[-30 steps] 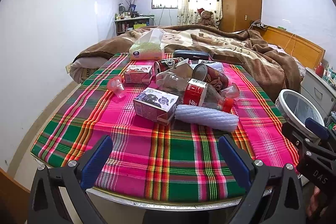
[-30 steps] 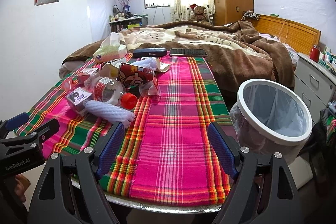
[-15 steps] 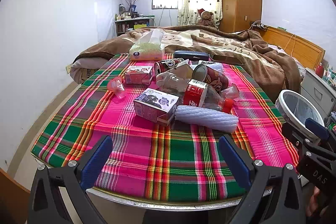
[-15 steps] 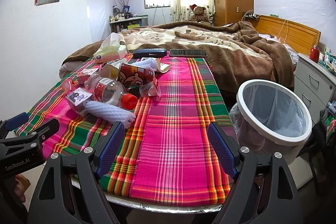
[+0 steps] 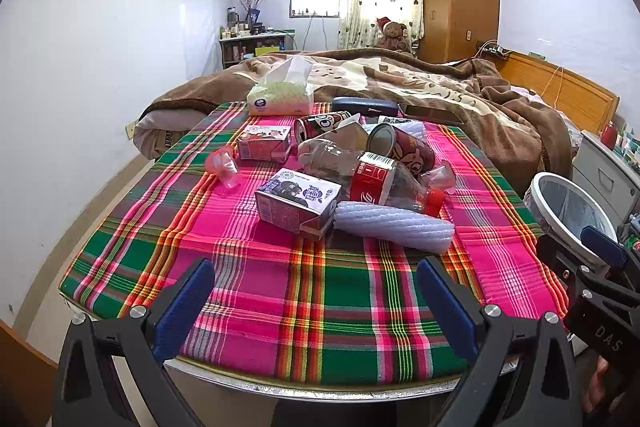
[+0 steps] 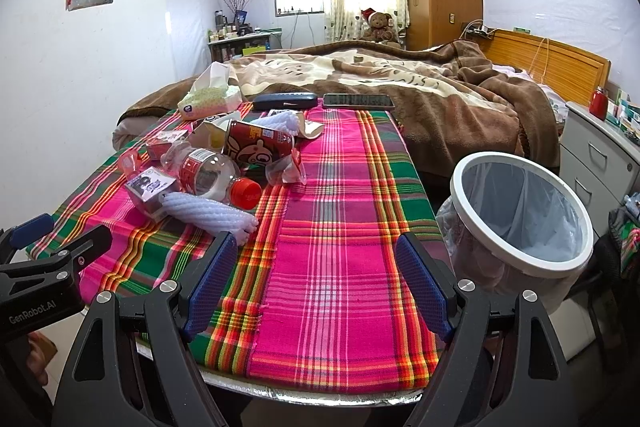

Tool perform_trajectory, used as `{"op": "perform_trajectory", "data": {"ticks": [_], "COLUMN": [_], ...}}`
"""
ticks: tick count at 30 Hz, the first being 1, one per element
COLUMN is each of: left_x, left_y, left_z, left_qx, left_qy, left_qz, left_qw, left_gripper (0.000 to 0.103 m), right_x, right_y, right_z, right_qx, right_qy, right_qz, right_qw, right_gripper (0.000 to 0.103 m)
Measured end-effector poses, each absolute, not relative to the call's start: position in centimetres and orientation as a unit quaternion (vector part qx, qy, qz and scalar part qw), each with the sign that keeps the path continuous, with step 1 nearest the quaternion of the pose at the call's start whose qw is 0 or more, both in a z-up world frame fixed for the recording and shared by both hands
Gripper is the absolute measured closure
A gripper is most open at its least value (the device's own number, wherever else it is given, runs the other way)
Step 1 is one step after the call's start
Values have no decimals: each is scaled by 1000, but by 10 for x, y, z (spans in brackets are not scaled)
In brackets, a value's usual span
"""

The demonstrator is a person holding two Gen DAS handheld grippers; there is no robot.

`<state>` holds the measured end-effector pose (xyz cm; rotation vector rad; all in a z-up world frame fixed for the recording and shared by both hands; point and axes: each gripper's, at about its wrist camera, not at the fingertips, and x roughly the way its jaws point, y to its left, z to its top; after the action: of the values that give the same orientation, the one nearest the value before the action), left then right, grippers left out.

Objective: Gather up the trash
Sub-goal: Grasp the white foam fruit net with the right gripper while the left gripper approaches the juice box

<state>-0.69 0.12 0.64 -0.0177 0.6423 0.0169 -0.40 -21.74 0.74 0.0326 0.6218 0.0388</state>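
Trash lies heaped on the plaid-covered table: a purple drink carton, a white foam sleeve, a clear bottle with a red label and cap, two red cans, a pink carton and a small plastic cup. The same heap shows in the right wrist view around the bottle and foam sleeve. A white-rimmed bin with a liner stands right of the table. My left gripper hangs open at the near edge, empty. My right gripper is open and empty too.
A tissue box, a dark case and a phone lie at the table's far end. Behind is a bed with a brown blanket. A grey drawer unit stands beyond the bin.
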Motion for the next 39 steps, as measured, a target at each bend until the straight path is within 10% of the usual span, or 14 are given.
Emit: {"op": "perform_trajectory", "data": {"ticks": [39], "left_x": [57], "left_y": [74], "left_z": [-12], "left_qx": [-26], "left_qy": [349], "left_qz": [23], "left_qw": [936], "left_gripper": [1], "right_x": [51], "right_y": [-179], "right_z": [-15], "right_qx": [13], "right_qy": [333], "right_qz": [141], "right_qw": [932], "right_gripper": [20]}}
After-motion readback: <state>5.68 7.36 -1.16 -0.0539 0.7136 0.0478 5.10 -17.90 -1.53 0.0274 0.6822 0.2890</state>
